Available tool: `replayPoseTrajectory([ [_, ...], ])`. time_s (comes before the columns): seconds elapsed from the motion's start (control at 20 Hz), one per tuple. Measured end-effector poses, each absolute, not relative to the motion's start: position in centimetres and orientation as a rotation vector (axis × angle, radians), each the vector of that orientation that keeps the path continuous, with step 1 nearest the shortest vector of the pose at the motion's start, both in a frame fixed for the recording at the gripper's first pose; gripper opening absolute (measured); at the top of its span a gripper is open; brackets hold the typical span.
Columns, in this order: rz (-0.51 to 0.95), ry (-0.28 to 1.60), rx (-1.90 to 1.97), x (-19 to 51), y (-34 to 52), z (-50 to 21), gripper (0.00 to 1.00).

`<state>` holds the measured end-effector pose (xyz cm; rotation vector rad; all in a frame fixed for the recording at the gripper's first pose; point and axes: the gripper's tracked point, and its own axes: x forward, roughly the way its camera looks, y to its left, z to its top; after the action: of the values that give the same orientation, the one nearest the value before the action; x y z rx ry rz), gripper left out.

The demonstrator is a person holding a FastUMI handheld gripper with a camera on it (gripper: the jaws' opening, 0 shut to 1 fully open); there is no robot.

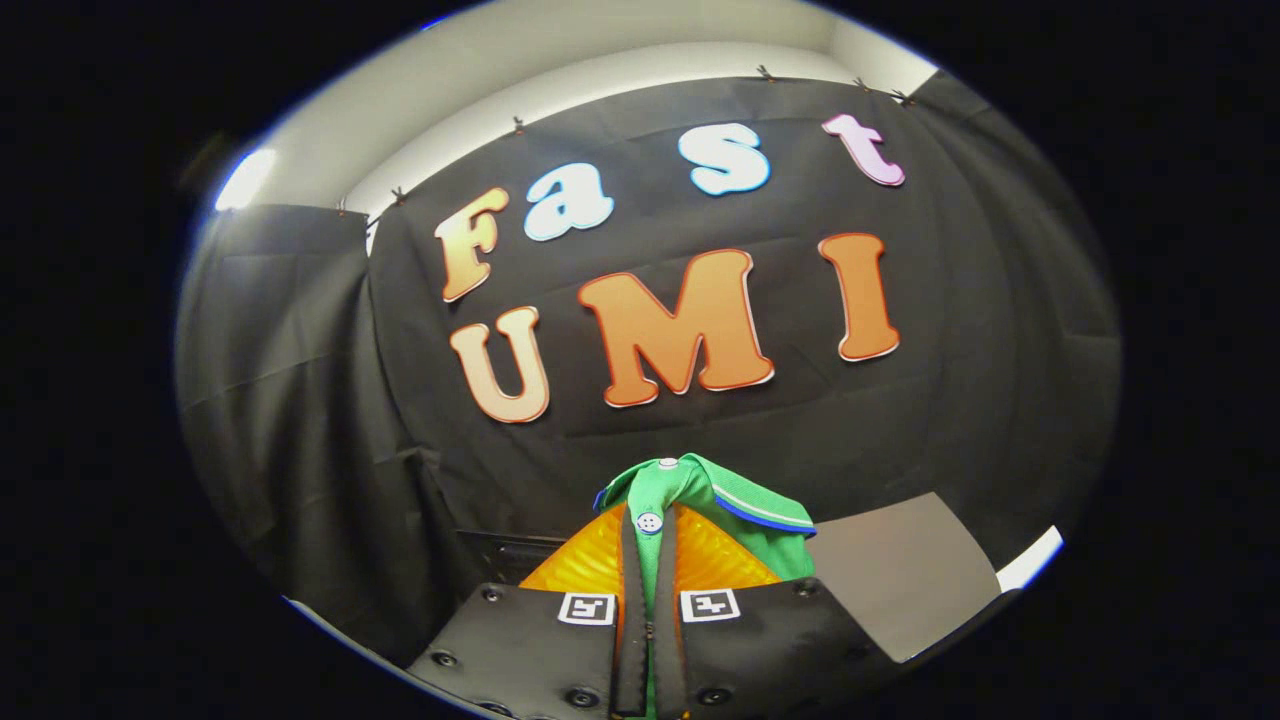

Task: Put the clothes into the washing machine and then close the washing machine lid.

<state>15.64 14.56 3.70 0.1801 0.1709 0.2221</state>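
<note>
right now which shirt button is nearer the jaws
The lower button, between the jaws shut on the green shirt; the upper button sits beyond.

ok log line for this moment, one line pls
gripper: shut on green shirt | shirt: lifted, bunched past fingertips | backdrop: booth wall | washing machine: unseen

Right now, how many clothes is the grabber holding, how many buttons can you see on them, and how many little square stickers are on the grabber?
Green shirt, pinched between the shut gripper fingers: 1
White buttons on the shirt: 2
Square marker stickers: 2
Total: 5
</note>
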Motion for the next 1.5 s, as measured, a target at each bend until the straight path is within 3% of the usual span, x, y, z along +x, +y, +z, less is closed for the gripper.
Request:
replayPoseTrajectory([
  [0.35, 0.32, 0.177, 0.167, 15.6, 27.5, 4.9, 0.11],
  [0.75, 0.337, 0.289, 0.18, 20.6, 39.8, -4.6, 0.11],
  [1.2, 0.302, 0.407, 0.179, 24.0, 44.2, -14.1, 0.11],
  [1.5, 0.262, 0.537, 0.202, 25.9, 45.0, -24.0, 0.11],
])
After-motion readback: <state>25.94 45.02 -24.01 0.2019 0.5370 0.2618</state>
